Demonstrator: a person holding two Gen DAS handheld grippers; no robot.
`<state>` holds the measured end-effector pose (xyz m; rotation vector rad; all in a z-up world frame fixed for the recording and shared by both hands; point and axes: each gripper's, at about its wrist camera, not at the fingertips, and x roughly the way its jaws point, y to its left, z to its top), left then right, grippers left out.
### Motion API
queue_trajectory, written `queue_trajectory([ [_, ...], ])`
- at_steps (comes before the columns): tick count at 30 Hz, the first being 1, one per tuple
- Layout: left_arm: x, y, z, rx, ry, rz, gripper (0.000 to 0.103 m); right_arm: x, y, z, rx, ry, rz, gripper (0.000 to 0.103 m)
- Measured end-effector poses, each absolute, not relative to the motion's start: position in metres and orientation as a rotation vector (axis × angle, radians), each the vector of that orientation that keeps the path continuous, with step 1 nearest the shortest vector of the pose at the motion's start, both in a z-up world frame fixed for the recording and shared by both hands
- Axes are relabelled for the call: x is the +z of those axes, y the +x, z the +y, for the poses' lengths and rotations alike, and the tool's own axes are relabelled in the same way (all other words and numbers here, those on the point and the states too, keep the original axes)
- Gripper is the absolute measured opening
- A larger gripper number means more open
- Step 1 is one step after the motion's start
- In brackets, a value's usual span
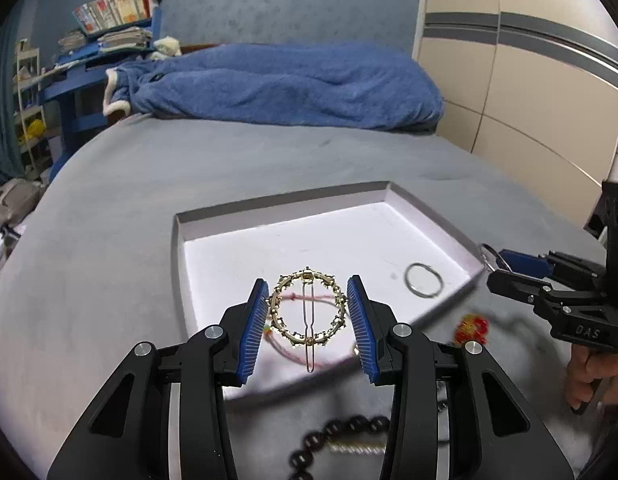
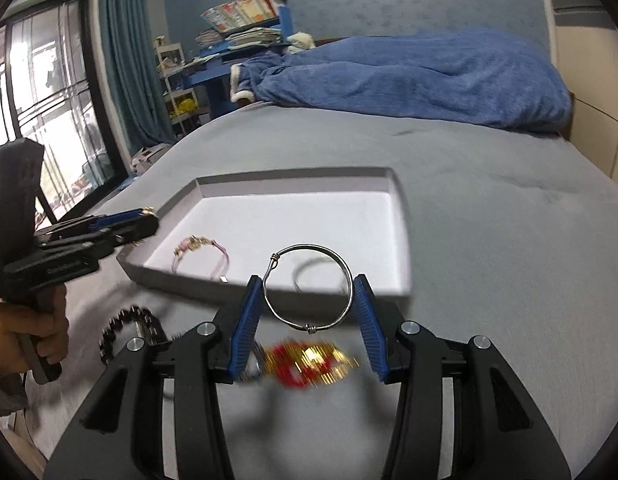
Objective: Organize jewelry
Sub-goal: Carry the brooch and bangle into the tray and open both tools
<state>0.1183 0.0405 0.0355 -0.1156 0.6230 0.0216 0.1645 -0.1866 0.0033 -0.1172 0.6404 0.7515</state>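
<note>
L hand-held gripper (image 1: 308,314) w/ gold clip (image 1: 308,310), over tray (image 1: 277,210).

Both tools share one build: the left gripper (image 1: 308,322) and right gripper (image 2: 308,314) have glossy black plastic linkage arms with triangular cut-outs, round silver screw heads at the joints, and ribbed blue pads (image 1: 255,332) on the fingers. The right gripper's side carries raised lettering, and bare-skinned hands (image 2: 27,336) wrap the pistol-style handles.

"DAS" embossed on right tongs (image 1: 495,266) body; nothing else legible.
</note>
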Motion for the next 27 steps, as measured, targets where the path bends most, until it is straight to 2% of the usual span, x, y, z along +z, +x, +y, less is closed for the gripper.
queue_trajectory([
  [7, 0.026, 0.152, 0.050, 0.074, -0.093, 0.717, 0.042, -0.003, 0.196, -0.130, 0.785, -0.192, 0.721, 0.046],
  [18, 0.001, 0.165, 0.052, 0.070, -0.094, 0.807, 0.042, -0.028, 0.209, -0.104, 0.779, -0.263, 0.796, 0.047],
  [21, 0.003, 0.163, 0.051, 0.057, -0.100, 0.794, 0.053, -0.030, 0.210, -0.105, 0.778, -0.259, 0.803, 0.047],
  [27, 0.014, 0.147, 0.041, 0.043, -0.073, 0.731, 0.068, -0.022, 0.201, -0.113, 0.787, -0.253, 0.768, 0.048],
])
